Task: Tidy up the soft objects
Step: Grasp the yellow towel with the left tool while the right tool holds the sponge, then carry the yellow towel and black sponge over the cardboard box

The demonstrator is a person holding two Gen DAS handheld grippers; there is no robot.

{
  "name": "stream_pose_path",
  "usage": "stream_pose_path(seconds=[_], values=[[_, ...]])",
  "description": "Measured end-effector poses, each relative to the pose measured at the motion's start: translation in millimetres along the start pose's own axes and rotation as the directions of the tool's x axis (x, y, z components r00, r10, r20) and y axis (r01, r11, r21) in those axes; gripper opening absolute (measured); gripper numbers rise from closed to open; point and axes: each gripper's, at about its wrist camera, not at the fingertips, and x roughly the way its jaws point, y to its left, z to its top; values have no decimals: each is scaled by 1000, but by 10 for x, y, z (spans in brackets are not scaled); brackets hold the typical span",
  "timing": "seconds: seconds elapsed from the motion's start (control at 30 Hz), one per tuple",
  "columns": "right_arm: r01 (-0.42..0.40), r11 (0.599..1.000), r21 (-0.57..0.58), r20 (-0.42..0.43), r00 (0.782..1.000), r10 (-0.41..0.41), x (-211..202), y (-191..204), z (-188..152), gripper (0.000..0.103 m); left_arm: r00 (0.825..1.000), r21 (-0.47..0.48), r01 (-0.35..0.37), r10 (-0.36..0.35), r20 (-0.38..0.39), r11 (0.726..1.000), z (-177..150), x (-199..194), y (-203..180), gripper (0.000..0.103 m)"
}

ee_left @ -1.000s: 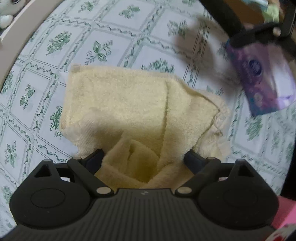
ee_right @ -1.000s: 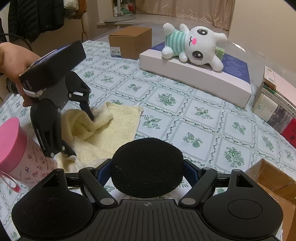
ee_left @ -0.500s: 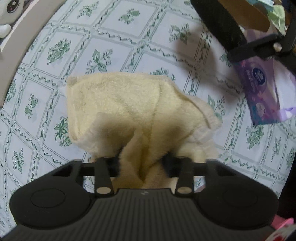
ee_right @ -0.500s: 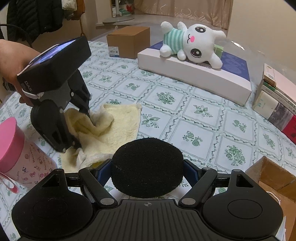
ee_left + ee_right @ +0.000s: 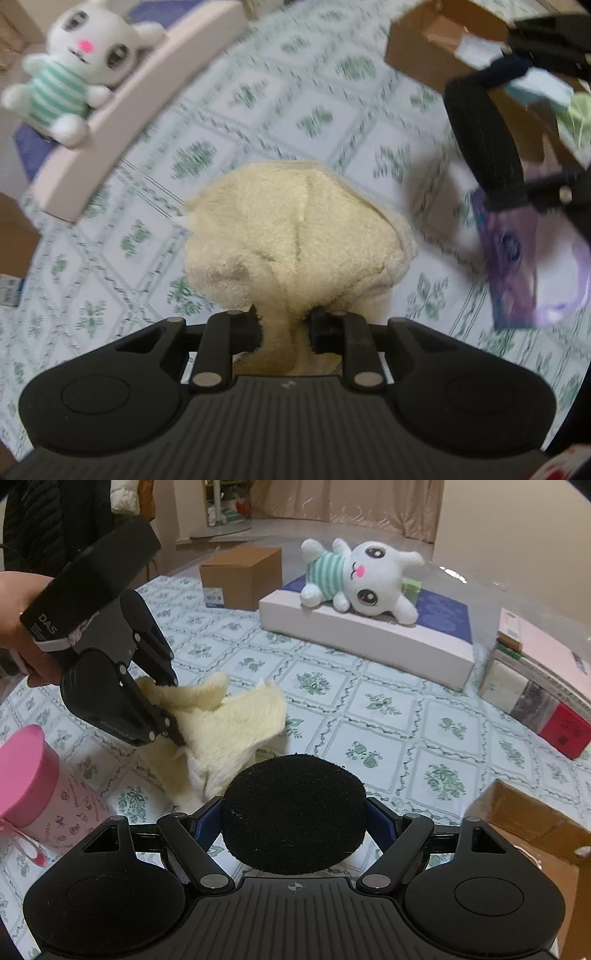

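Left wrist view motion-blurred. Left gripper [image 5: 283, 326] closing, jaws pinching cream towel [image 5: 295, 236], bunched and partly lifted off the tablecloth [image 5: 388, 709]. Right gripper [image 5: 293, 814] clamps black foam disc [image 5: 293, 812], hiding the towel's near edge. Plush bunny [image 5: 354, 578] far; pink cup [image 5: 33, 775] left.
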Motion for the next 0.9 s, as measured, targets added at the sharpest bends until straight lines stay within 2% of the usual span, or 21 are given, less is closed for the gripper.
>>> stream_pose_path(seconds=[0.27, 0.67, 0.9], values=[[56, 998, 16, 48, 997, -56, -448, 143, -1, 79, 991, -143, -57, 73, 109, 988, -41, -538, -174, 20], [103, 994, 35, 105, 989, -106, -1146, 482, -228, 79, 965, -272, -44, 111, 236, 961, -299, -1370, -753, 20], [150, 988, 37, 145, 977, -154, -1503, 687, -431, 79, 943, -374, -30, 151, 298, 927, -575, -1708, -1096, 20]])
